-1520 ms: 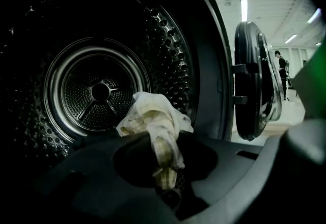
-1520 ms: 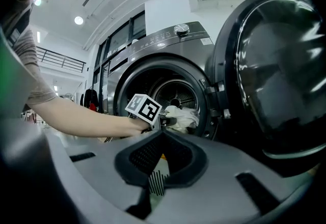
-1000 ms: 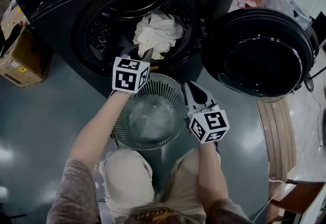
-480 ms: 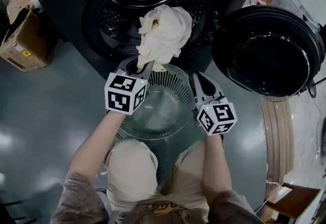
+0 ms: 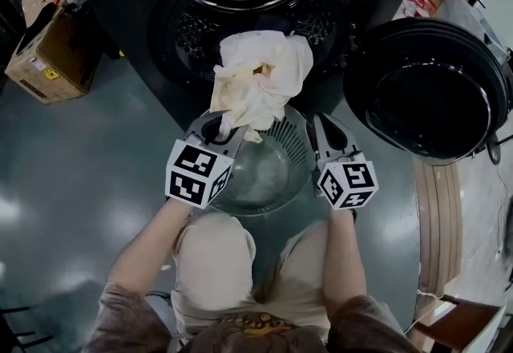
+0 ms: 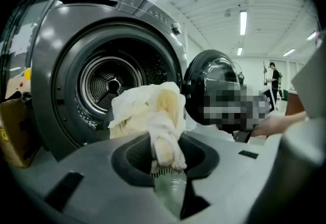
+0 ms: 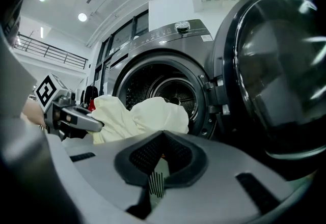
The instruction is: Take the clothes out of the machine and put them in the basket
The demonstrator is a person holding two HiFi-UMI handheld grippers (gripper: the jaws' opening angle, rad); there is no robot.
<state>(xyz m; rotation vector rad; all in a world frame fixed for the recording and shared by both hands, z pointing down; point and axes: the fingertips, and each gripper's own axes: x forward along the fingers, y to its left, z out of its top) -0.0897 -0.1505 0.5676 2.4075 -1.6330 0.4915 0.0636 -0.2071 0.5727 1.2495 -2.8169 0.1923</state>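
1. Before the open washing machine point(image 5: 248, 6), head view: the left hand-held gripper point(image 5: 220, 128) grasps a cream garment point(image 5: 260, 79) by a hanging end. The bundle is outside the drum mouth, above the far rim of the round slatted basket point(image 5: 287, 136) on the floor. The right hand-held gripper point(image 5: 327, 120) sits at the basket's right rim, apart from the garment. The machine door point(image 5: 429, 95) stands swung open to the right.
2. Left gripper view: the left hand-held gripper point(image 6: 168, 177) pinches a twisted strip of the garment point(image 6: 147, 111). Its jaws have just been opening slightly, with the cloth between them. The bulk bunches beyond the tips, in front of the drum point(image 6: 109, 85).
3. Right gripper view: the right hand-held gripper point(image 7: 157, 177) is clenched, with nothing between its jaws. The garment point(image 7: 142, 116) and the left hand-held gripper point(image 7: 71, 116) lie to its left, the door point(image 7: 275, 75) to its right.
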